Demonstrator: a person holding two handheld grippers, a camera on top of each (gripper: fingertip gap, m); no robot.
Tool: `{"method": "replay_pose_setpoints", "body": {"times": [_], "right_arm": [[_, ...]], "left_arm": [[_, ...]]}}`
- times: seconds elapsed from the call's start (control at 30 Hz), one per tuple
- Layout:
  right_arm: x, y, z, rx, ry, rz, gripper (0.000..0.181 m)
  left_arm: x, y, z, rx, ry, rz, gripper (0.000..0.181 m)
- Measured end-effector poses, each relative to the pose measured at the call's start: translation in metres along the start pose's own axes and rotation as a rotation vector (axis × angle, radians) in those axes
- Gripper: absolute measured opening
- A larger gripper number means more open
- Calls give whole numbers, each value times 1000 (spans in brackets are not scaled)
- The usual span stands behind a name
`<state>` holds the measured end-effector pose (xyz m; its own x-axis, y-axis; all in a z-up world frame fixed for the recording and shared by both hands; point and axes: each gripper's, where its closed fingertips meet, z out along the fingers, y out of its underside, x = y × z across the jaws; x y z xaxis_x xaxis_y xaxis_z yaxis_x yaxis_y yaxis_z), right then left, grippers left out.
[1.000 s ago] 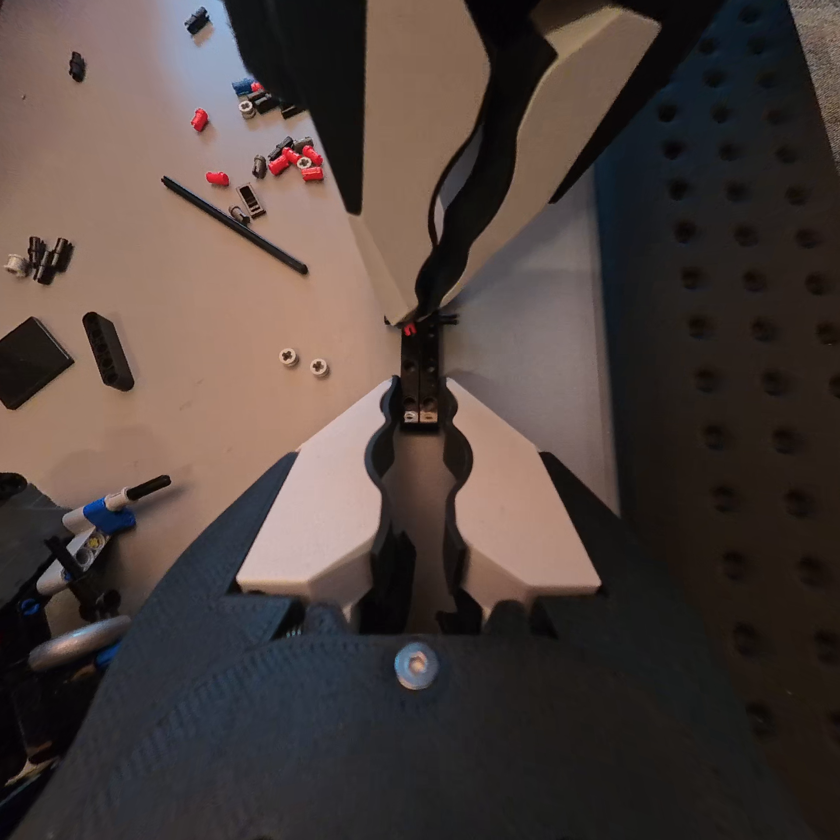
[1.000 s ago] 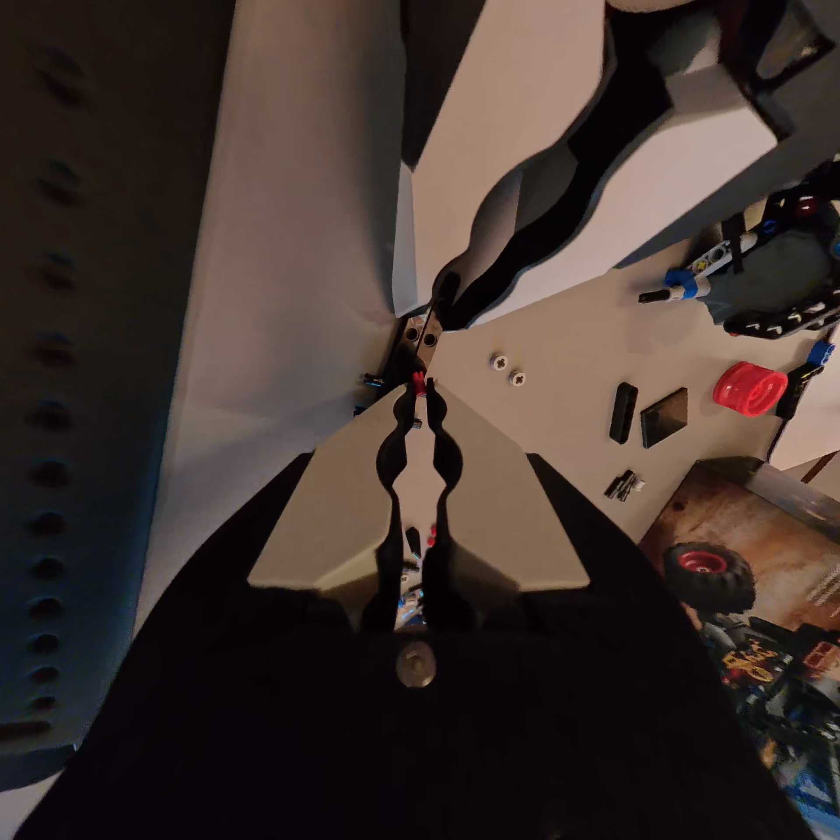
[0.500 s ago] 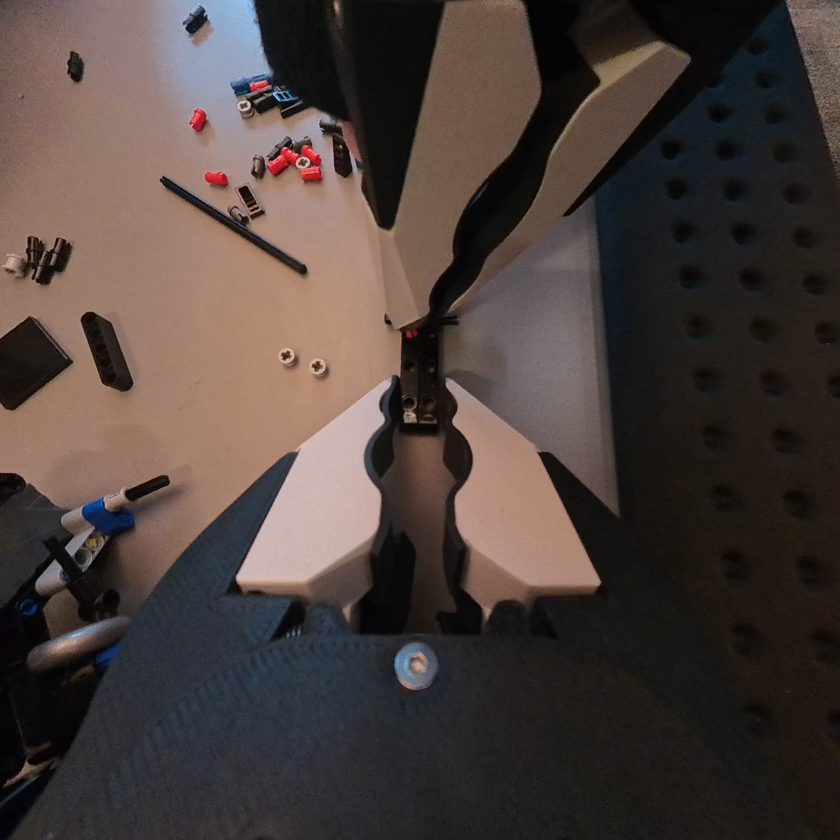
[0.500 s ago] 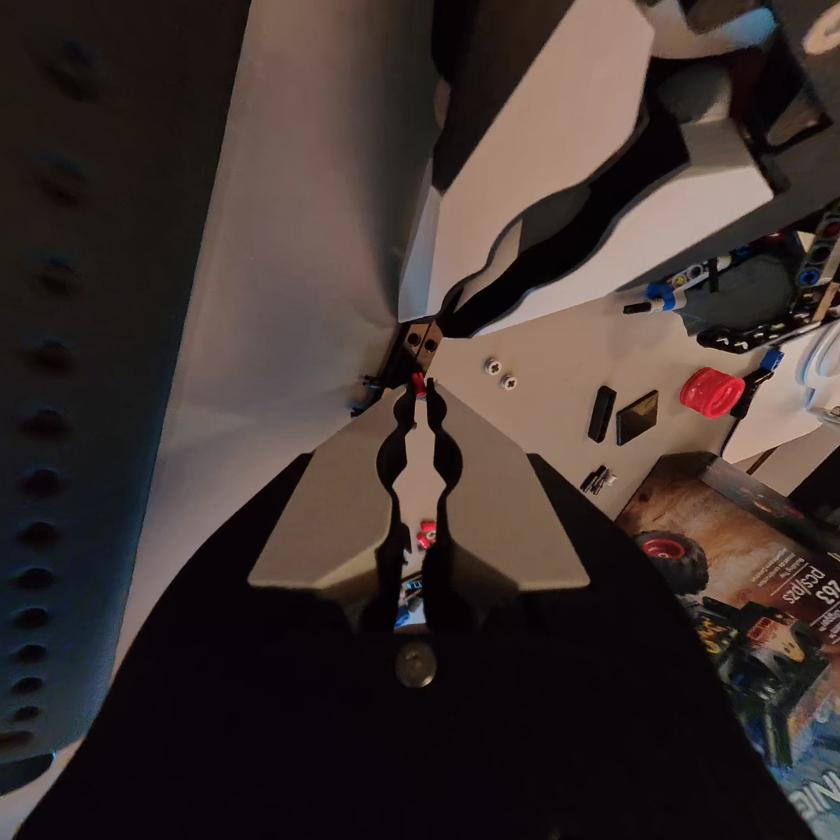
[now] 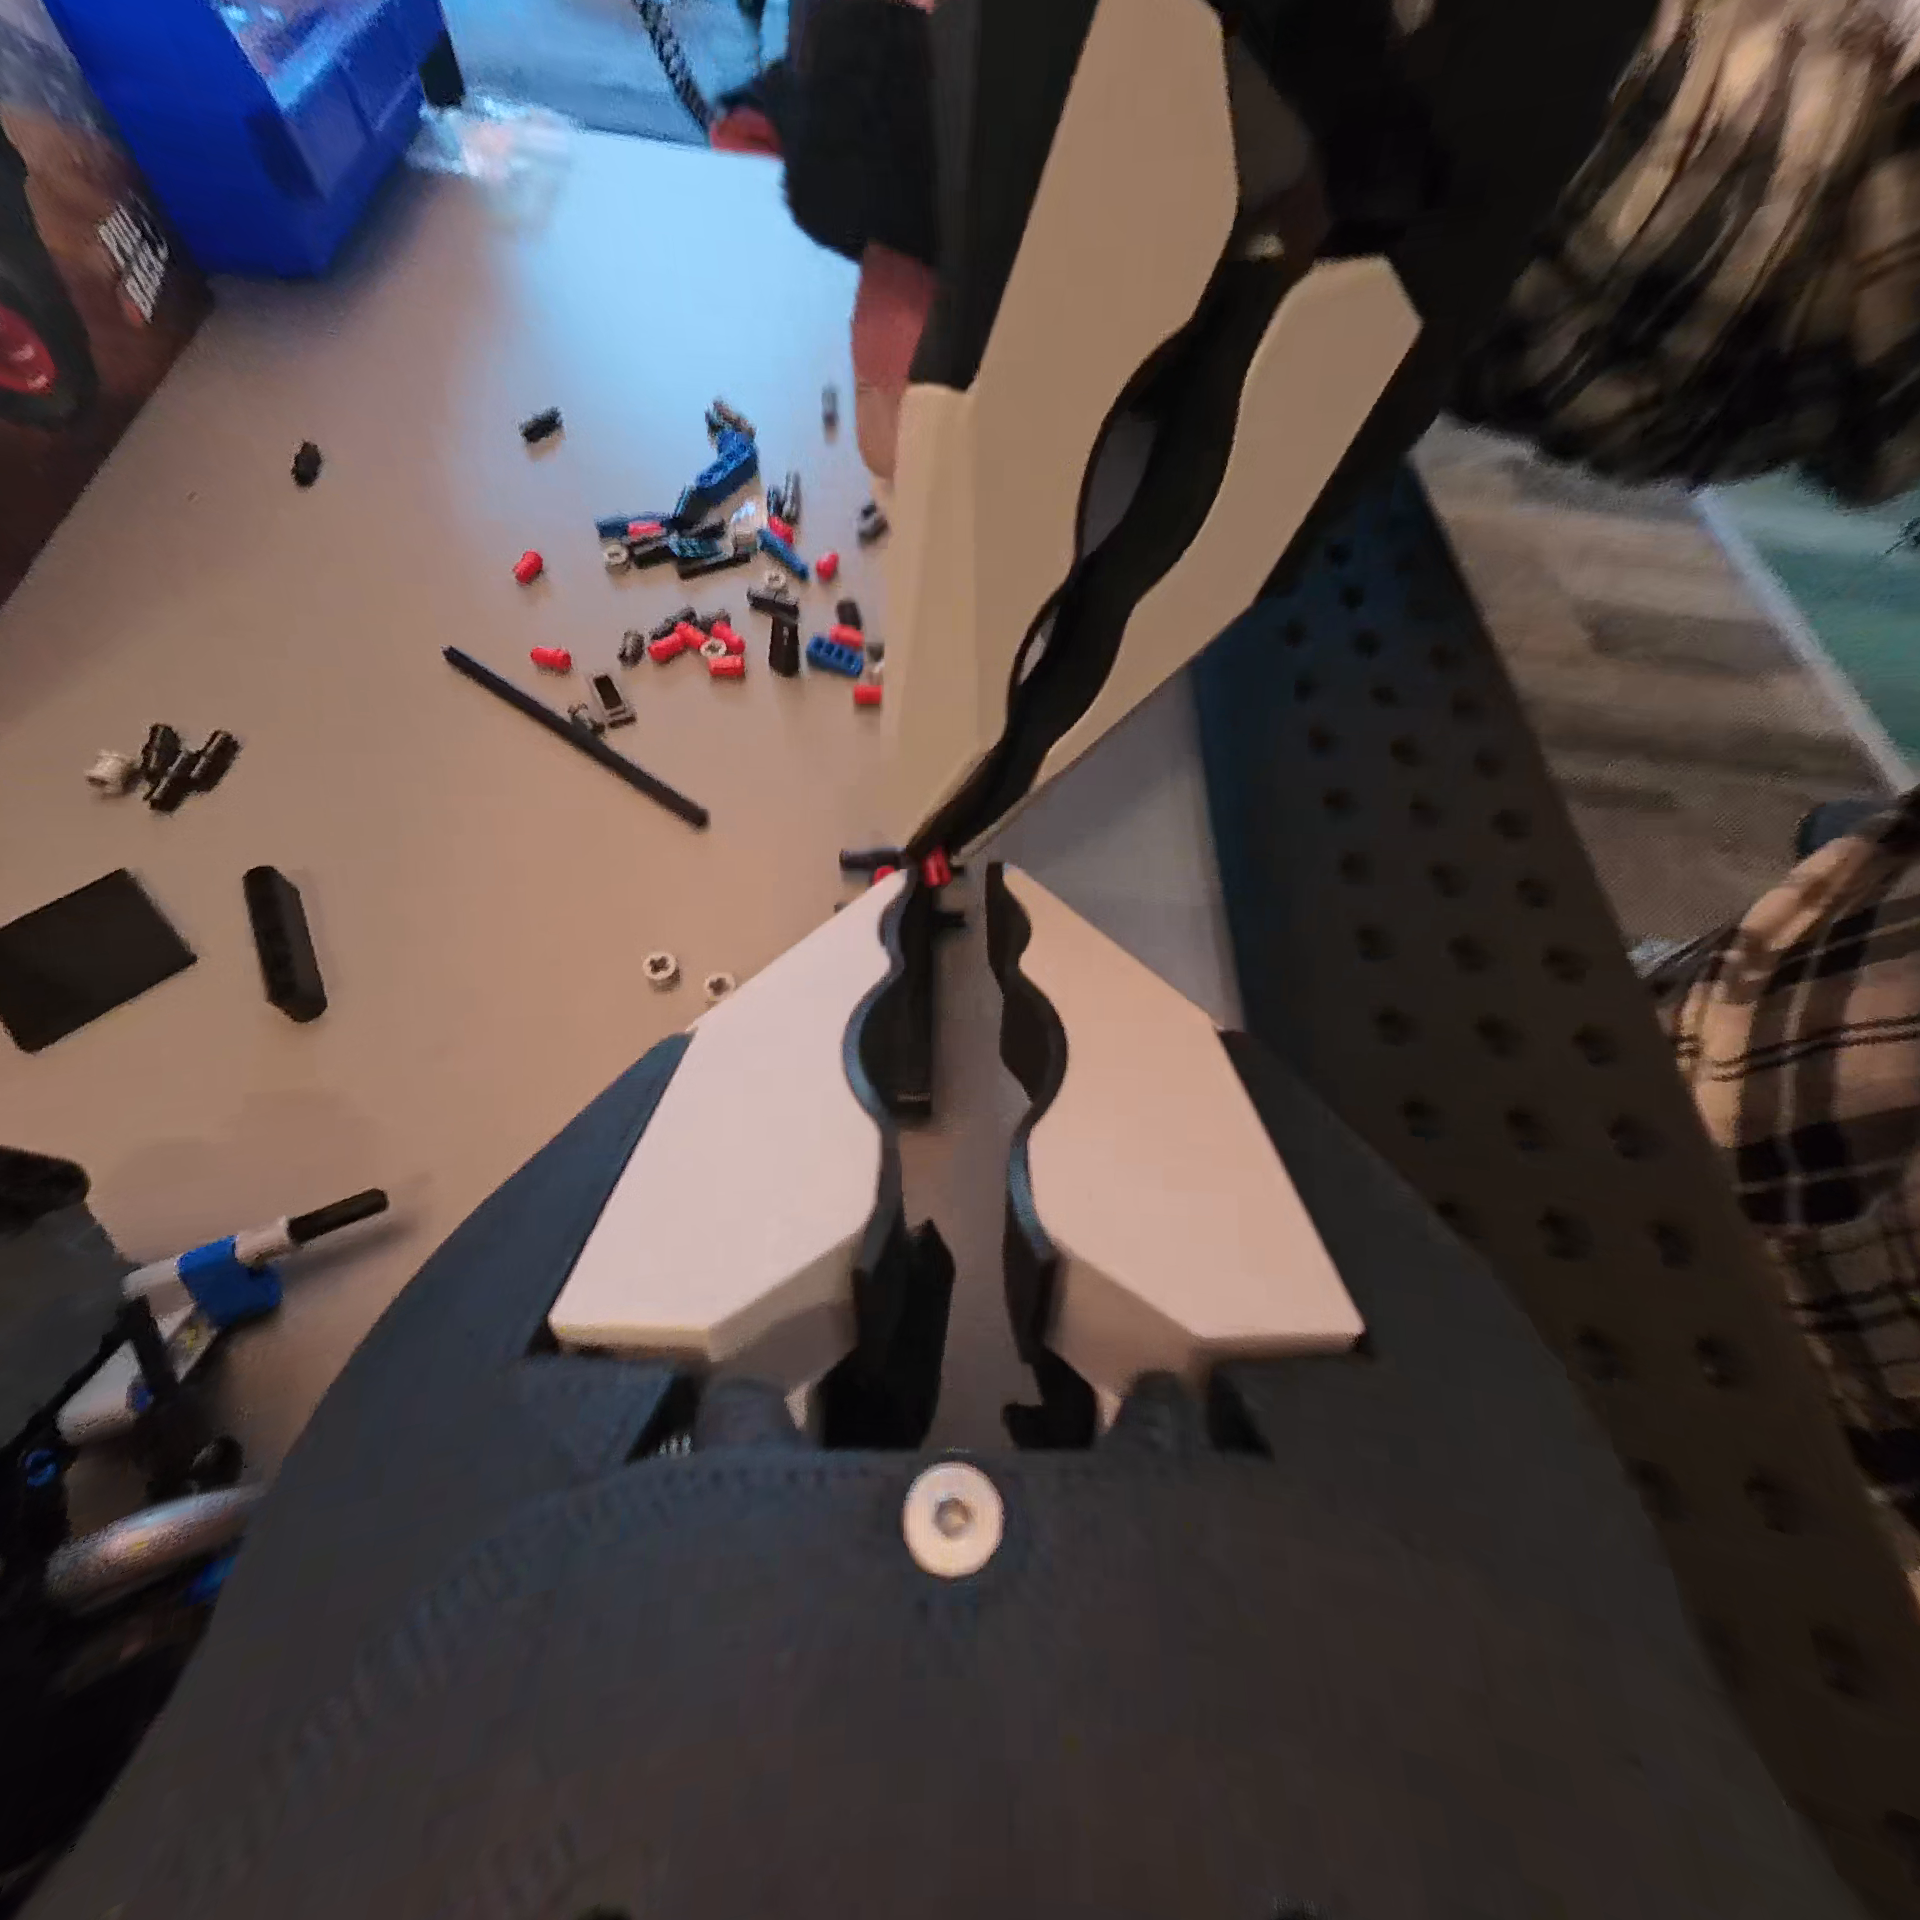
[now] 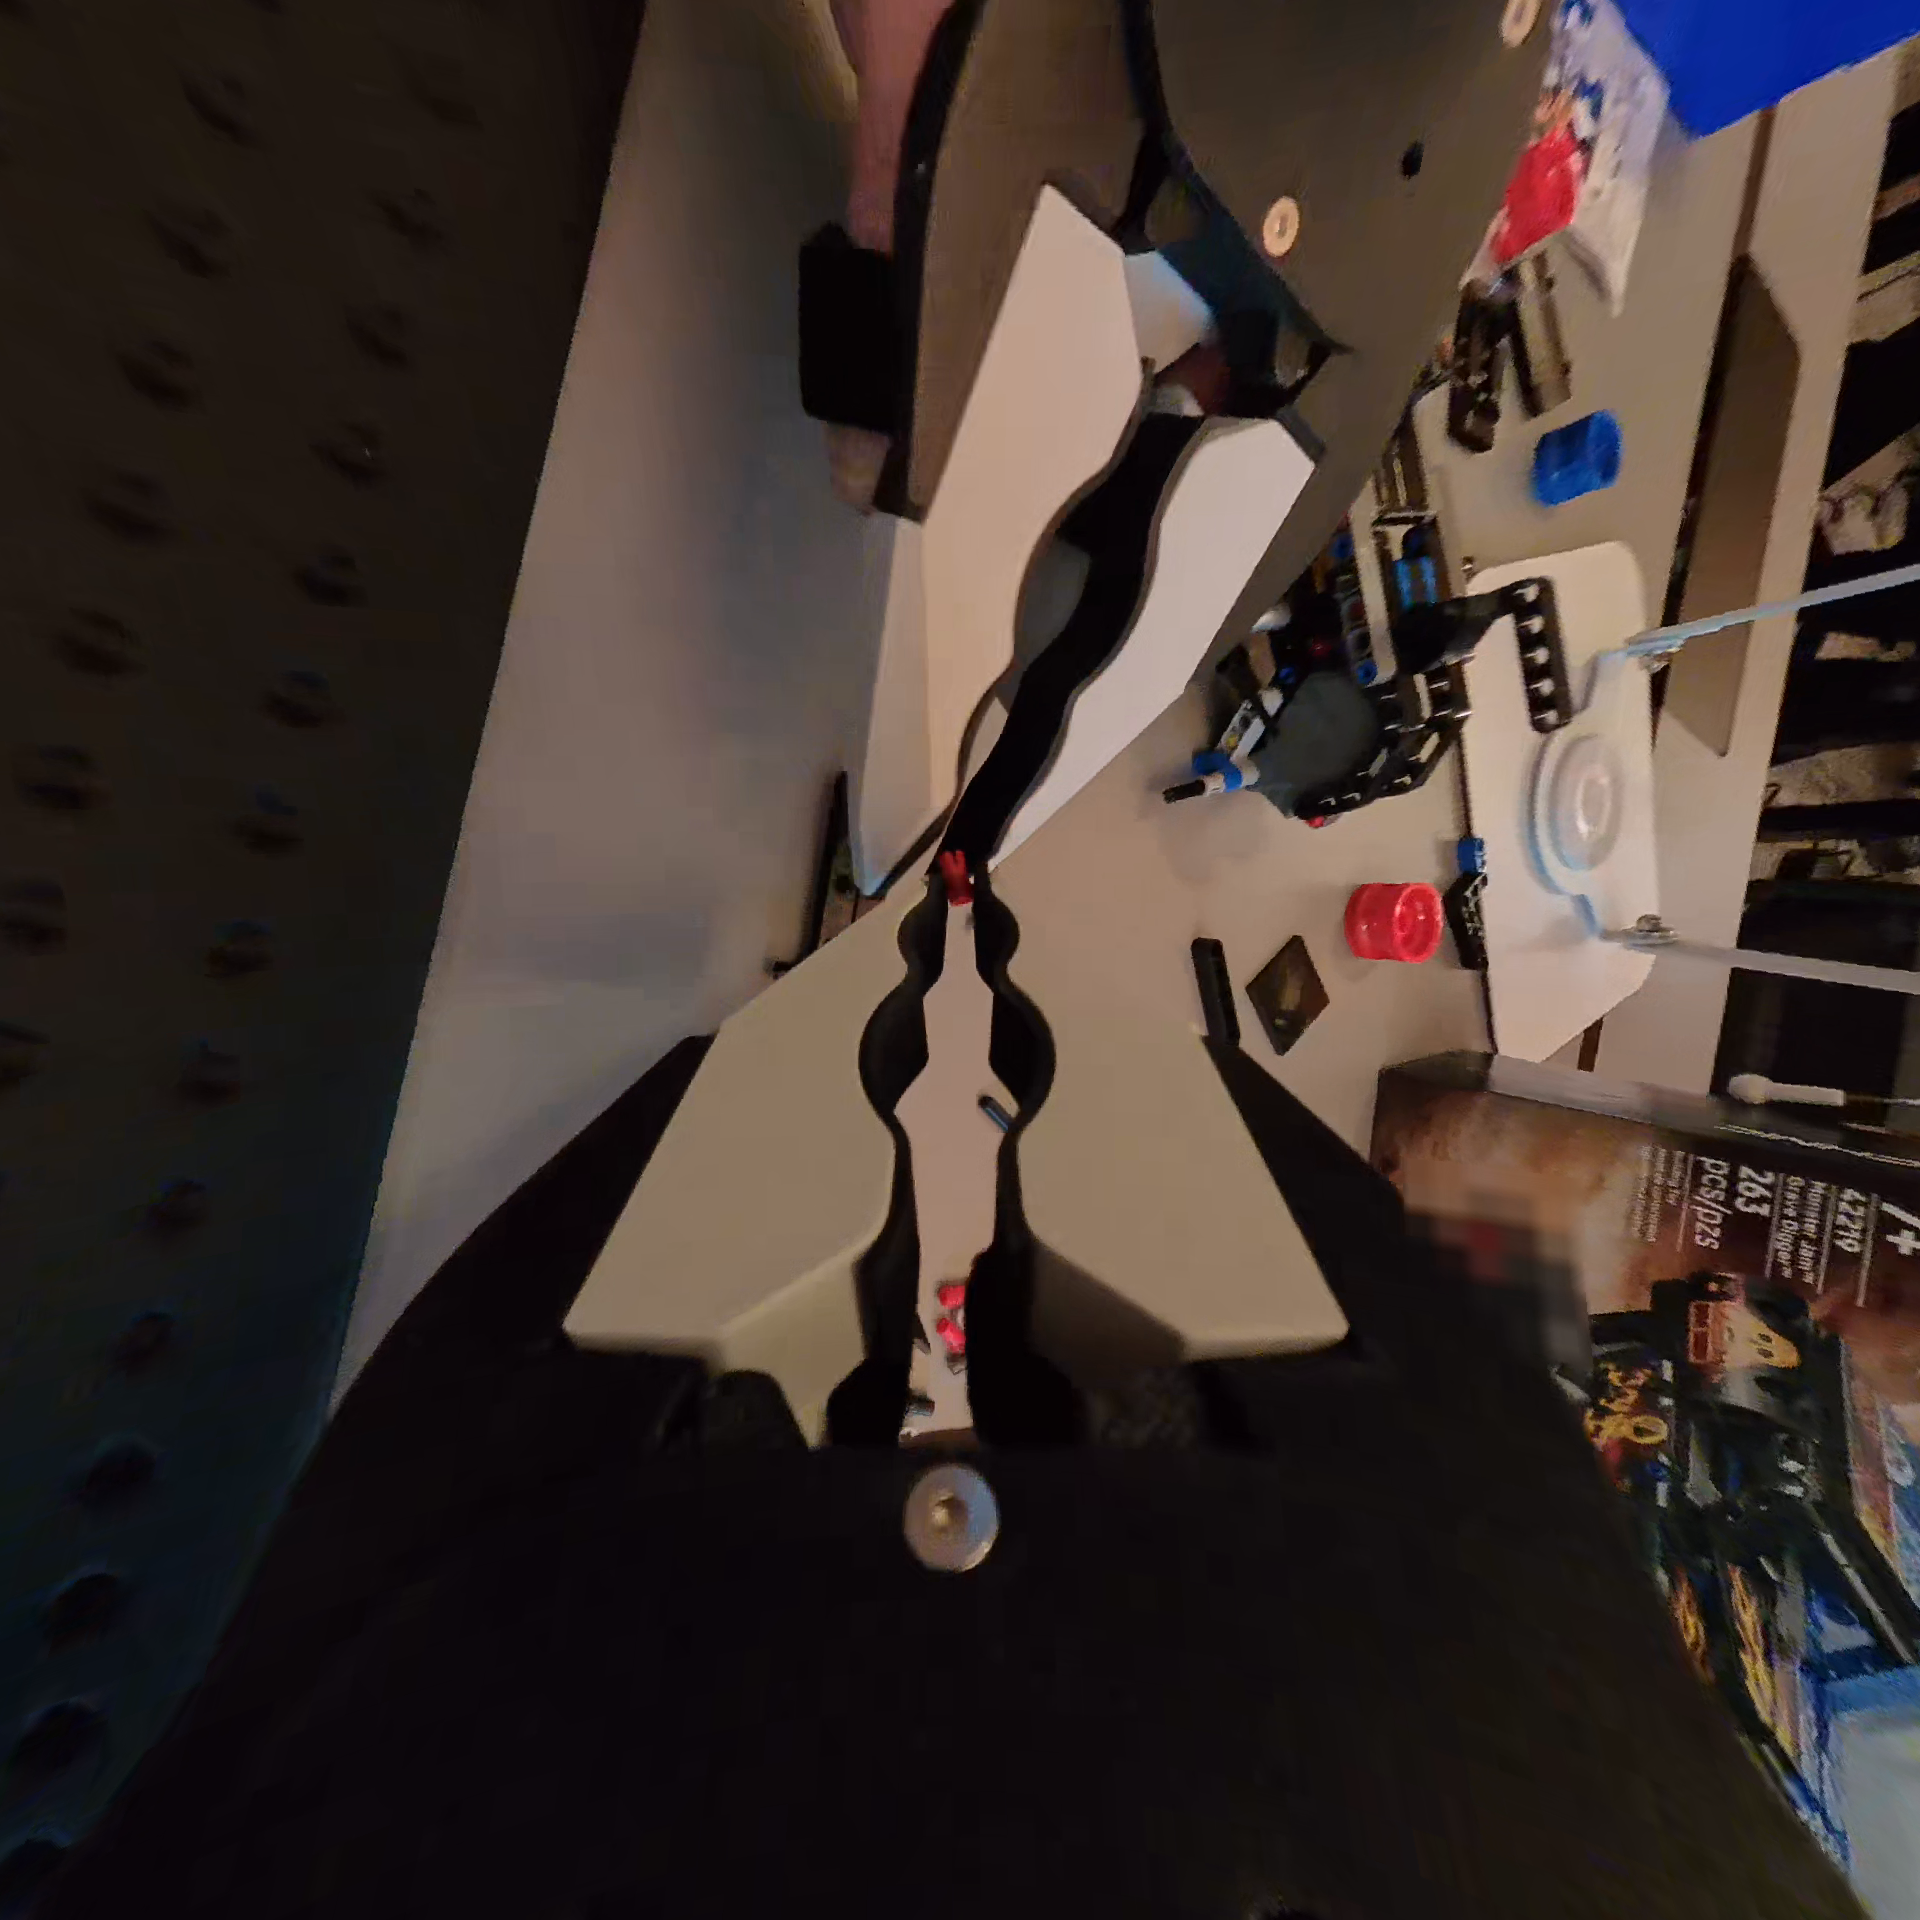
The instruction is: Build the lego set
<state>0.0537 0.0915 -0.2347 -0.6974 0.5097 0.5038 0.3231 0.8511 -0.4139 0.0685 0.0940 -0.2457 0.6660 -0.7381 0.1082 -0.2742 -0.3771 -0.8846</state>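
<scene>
My left gripper [image 5: 948,888] points at a short black beam [image 5: 920,987]. The beam lies along the left pad and reaches back between the jaws. A strip of table shows between the beam and the right pad, so I cannot tell whether it is pinched. My right gripper [image 6: 961,899] is shut on a small red pin [image 6: 956,873]. It also shows in the left wrist view [image 5: 940,836], coming down from above, with the red pin [image 5: 935,868] at the beam's far end. The two grippers meet tip to tip above the grey table [image 5: 468,987].
Loose red, blue and black pieces [image 5: 717,603], a long black axle [image 5: 577,738], a black panel [image 5: 88,956] and a loose black beam [image 5: 283,940] lie to the left. A part-built model [image 6: 1340,707], a red wheel [image 6: 1392,922] and the set box [image 6: 1662,1299] are nearby. A perforated dark panel [image 5: 1455,935] runs along the right. Left and right tips are no more than a few centimetres apart. The long black axle [image 5: 577,738] is about equally far from each gripper, around 12 cm.
Both views have tilted and now show more of the far table. The black beam filled my left gripper's tips before; now it sits deeper along the left pad. The right gripper keeps the red pin.
</scene>
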Motion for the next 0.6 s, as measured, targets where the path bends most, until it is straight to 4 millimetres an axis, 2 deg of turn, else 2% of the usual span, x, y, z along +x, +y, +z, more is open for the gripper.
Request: {"method": "replay_pose_setpoints", "body": {"times": [0.17, 0.6], "right_arm": [[5, -11, -17, 89, 30, 3, 3], [-2, -37, -43, 398, -107, 186, 2]], "left_arm": [[7, -20, -9, 126, 80, -67, 3], [36, -39, -23, 267, 283, -76, 1]]}}
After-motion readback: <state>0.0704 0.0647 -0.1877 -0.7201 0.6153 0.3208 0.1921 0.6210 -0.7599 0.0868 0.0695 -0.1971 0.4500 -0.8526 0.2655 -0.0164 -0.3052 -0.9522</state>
